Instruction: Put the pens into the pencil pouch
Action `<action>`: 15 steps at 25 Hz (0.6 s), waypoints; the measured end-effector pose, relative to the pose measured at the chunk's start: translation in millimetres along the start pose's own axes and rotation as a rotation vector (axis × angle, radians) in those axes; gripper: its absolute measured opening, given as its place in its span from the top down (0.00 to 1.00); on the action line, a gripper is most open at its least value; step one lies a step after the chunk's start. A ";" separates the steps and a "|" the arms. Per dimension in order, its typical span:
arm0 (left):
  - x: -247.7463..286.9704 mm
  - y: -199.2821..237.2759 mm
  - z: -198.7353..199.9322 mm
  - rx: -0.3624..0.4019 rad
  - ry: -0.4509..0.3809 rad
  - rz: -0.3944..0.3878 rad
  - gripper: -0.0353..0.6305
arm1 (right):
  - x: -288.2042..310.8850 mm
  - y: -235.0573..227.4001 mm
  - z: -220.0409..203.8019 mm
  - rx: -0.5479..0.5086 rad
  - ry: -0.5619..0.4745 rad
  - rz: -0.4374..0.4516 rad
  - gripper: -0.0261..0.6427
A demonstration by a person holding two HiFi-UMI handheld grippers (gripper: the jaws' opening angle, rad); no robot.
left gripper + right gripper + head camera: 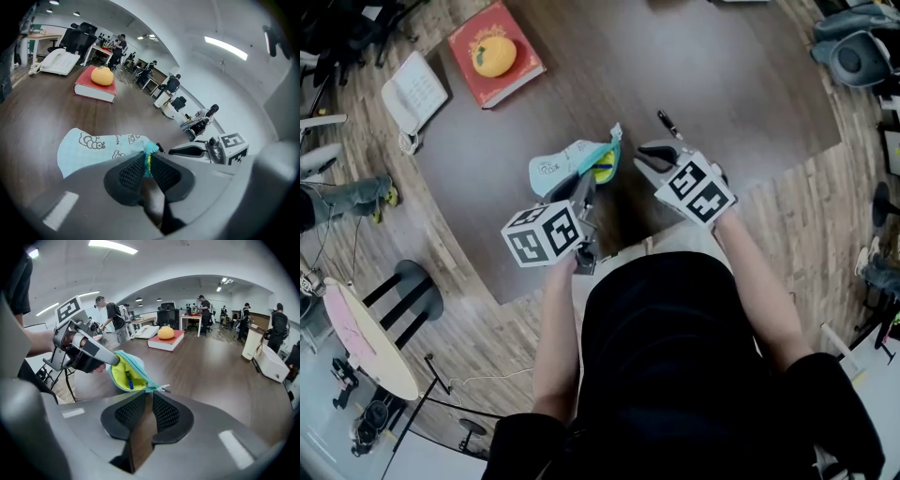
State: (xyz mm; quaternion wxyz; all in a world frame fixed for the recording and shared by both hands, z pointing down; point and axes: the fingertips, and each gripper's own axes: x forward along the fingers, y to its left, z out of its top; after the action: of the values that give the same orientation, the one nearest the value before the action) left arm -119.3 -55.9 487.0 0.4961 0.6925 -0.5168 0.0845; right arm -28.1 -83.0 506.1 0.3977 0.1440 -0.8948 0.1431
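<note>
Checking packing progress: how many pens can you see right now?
2. One blue pen lies inside the pouch; one dark pen lies on the table. Others may be hidden in the pouch.

Head camera looks steeply down on the dark brown tabletop (722, 84); each gripper camera rides close behind its fingers (129, 173); all share the light-blue fabric pouch (93, 147).

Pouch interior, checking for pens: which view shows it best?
Right gripper view: looks into the open pouch, showing yellow lining and a blue pen. Left gripper view shows mostly the outside; head view, a sliver.
</note>
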 end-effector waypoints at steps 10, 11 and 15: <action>8.1 -5.6 -0.2 0.023 0.028 -0.007 0.90 | -19.9 -53.3 -57.6 0.114 0.073 -0.150 0.89; 8.7 -5.7 -0.6 0.023 0.030 -0.006 0.90 | -21.1 -57.1 -63.5 0.121 0.083 -0.165 0.89; 8.2 -6.5 -1.6 0.025 0.035 -0.008 0.90 | -23.0 -67.3 -80.8 0.131 0.124 -0.216 0.89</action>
State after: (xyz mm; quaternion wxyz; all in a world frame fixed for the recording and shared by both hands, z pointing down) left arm -109.8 -60.0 489.1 0.4968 0.6992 -0.5041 0.1009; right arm 65.9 -111.5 550.2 0.4551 0.2561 -0.8365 0.1662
